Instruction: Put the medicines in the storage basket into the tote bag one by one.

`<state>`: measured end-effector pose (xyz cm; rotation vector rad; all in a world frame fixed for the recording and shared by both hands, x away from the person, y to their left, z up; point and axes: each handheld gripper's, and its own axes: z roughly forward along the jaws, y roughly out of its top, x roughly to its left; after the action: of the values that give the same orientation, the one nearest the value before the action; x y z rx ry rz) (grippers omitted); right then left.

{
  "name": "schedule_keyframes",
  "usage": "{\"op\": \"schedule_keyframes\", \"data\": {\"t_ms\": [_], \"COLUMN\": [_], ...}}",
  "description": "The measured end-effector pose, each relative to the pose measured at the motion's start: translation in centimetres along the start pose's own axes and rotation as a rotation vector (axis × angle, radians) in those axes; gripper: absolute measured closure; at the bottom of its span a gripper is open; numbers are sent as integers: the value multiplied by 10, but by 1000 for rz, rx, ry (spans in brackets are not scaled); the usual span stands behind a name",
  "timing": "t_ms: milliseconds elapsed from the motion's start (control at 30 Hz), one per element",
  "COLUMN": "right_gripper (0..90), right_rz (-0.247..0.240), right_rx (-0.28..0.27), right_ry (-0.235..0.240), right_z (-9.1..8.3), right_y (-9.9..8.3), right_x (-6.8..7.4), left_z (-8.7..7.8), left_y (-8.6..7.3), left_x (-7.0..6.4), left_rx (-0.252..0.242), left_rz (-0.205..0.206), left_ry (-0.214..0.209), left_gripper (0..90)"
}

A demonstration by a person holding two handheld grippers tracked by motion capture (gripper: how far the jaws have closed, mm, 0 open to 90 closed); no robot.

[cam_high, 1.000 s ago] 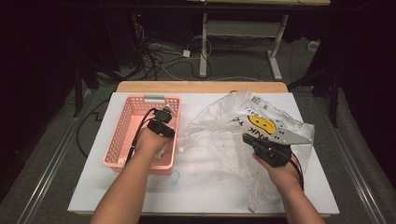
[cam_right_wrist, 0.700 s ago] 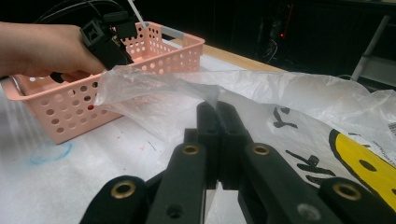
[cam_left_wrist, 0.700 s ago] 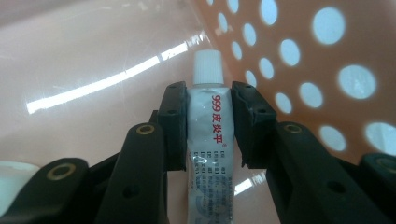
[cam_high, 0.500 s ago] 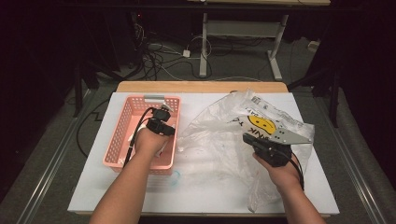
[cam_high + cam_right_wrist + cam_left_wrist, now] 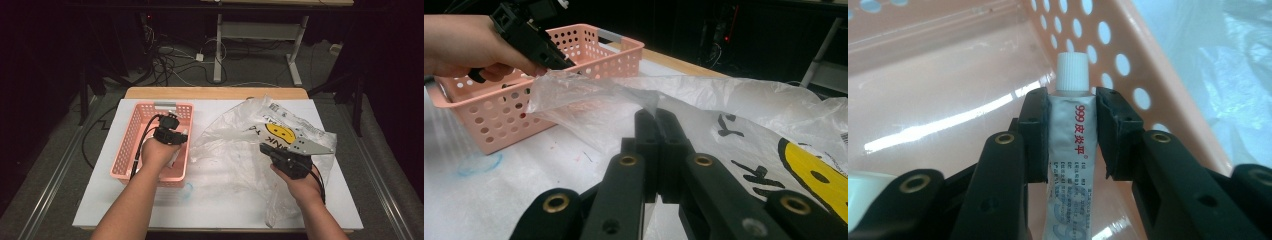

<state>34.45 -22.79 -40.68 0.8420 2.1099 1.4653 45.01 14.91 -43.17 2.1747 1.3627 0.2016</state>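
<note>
A pink perforated basket (image 5: pixel 131 145) stands on the left of the white table. Inside it my left gripper (image 5: pixel 171 134) is shut on a white tube (image 5: pixel 1070 130) with a white screw cap and red "999" print. The tube is held just above the basket floor, close to the basket's right wall (image 5: pixel 1148 60). A clear plastic bag (image 5: pixel 240 140) with a yellow smiley face lies crumpled on the right of the table. My right gripper (image 5: pixel 266 149) is shut on the bag's edge (image 5: pixel 589 95), holding a flap lifted towards the basket (image 5: pixel 499 125).
A small white object (image 5: pixel 863 180) lies in the basket beside the left jaws. A blue drawn circle (image 5: pixel 186 190) marks the table in front of the basket. A wooden strip (image 5: pixel 215 93) runs along the table's far edge, with cables on the floor beyond.
The left gripper has shifted very slightly inside the basket with the tube. The right gripper and the bag have stayed put.
</note>
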Motion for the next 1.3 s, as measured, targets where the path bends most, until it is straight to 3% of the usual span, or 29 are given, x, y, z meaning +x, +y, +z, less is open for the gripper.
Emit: {"op": "schedule_keyframes", "data": {"t_ms": [233,733,967,1300], "right_gripper": [900,900,900,900], "right_rz": [-2,-8,-9,-15], "right_rx": [-1,-6,-6,-11], "right_ry": [-1,0,0,2], "right_z": [-1,-1,-2,-1], "right_y": [0,1,1,2], "right_x": [1,1,1,3], "left_z": [-14,-39,-45,-57], "left_y": [-7,-21,-26,-40], "left_x": [-2,-13,-23,-24], "left_rx": [-68,-223,-249,-334], "left_rz": [19,75,125,118], "left_ry": [26,16,27,-16], "left_gripper": [663,663,663,663]}}
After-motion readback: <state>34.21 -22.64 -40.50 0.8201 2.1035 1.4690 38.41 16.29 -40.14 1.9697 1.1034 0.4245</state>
